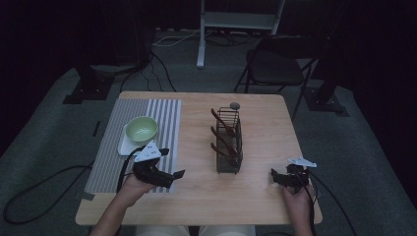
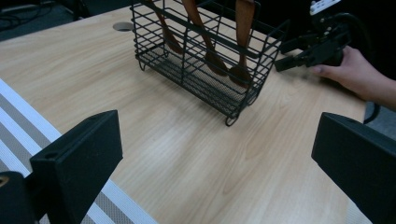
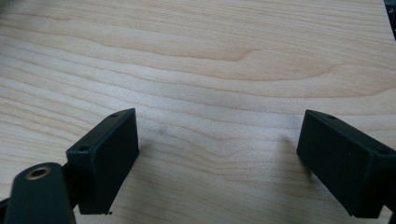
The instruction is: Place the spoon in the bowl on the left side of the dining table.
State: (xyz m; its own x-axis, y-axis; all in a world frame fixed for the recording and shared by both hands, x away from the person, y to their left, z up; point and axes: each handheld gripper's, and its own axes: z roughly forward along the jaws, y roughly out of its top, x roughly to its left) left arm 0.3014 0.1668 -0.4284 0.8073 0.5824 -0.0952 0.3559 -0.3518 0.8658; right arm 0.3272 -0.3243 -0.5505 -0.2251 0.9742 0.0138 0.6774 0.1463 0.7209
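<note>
Your left gripper (image 1: 173, 167) sits in the lower left of the high view, jaws spread wide and holding nothing, over the near edge of the striped mat (image 1: 110, 147). In the left gripper view its 2 black jaws frame bare wood, with the mat's stripes at the lower left of the frame.

Your right gripper (image 1: 274, 177) is in the lower right of the high view, near the tabletop's (image 1: 196, 196) front edge, jaws also spread and empty. The right gripper view looks down on plain wood grain between them.

Between your 2 grippers, in the middle of the high view, stands a black wire basket (image 1: 229, 142) holding 3 brown wooden utensils (image 1: 222, 143) that lean in a row. In the left gripper view the basket (image 2: 205, 60) fills the upper middle, with your right hand (image 2: 355, 74) and its gripper just past it at the upper right.

A pale green bowl (image 1: 141, 130) rests on a white square plate (image 1: 126, 146) on the mat, just beyond your left gripper. A small grey round object (image 1: 235, 105) lies at the far edge behind the basket.
</note>
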